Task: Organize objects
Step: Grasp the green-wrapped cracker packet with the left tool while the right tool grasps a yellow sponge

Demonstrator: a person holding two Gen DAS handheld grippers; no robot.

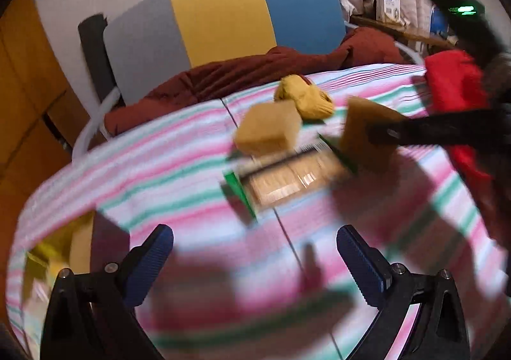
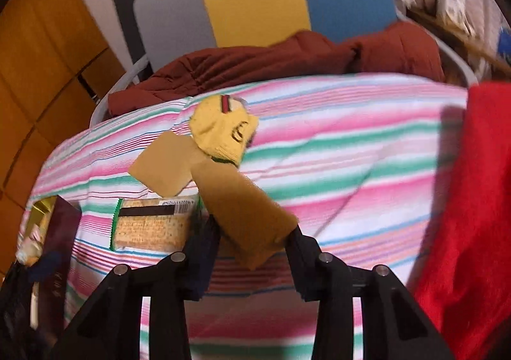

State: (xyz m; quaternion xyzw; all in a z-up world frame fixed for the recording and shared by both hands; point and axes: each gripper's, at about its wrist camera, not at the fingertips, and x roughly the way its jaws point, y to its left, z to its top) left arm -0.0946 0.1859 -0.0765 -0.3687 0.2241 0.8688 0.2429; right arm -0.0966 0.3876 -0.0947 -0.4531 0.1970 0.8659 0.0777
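Observation:
My right gripper (image 2: 252, 233) is shut on a tan sponge (image 2: 246, 210) that sticks out forward between its black fingers. The left wrist view shows that same sponge (image 1: 361, 126) held at the right, above the striped sheet. A second tan sponge (image 1: 268, 130) (image 2: 163, 168) lies beside a cracker packet (image 1: 287, 178) (image 2: 150, 225) with green ends. Behind them sits a balled yellow sock (image 1: 306, 98) (image 2: 223, 130). My left gripper (image 1: 252, 232) is open over the sheet, short of the packet, with nothing between its blue pads.
The bed's striped sheet (image 2: 351, 152) fills both views. A red cloth (image 1: 453, 88) (image 2: 472, 200) lies at the right, a dark red quilt (image 1: 239, 72) at the grey, yellow and blue headboard (image 1: 223, 15). A dark purple box (image 2: 62, 232) stands at the left edge.

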